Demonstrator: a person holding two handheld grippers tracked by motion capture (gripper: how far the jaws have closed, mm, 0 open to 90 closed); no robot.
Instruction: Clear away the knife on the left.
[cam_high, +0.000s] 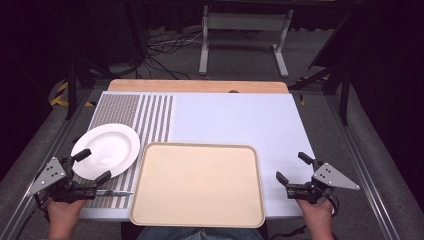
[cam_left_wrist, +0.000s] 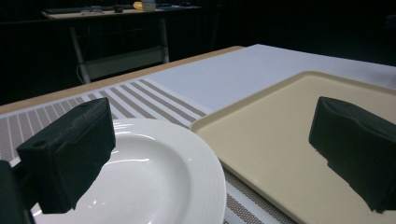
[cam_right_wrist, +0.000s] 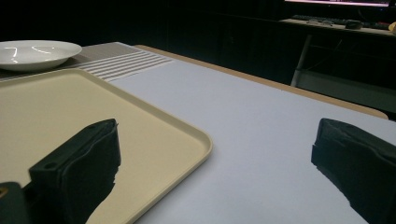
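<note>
White plate (cam_high: 106, 150): one; beige tray (cam_high: 197, 184): one. Left claw (cam_high: 93, 165), right claw (cam_high: 294, 168): both spread, empty.

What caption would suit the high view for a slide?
Two open grippers, left and right, flank an empty beige tray; white plate beside it.

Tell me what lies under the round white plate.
The round white plate rests on a striped placemat, beside the beige tray. Anything beneath the plate's middle is covered.
</note>
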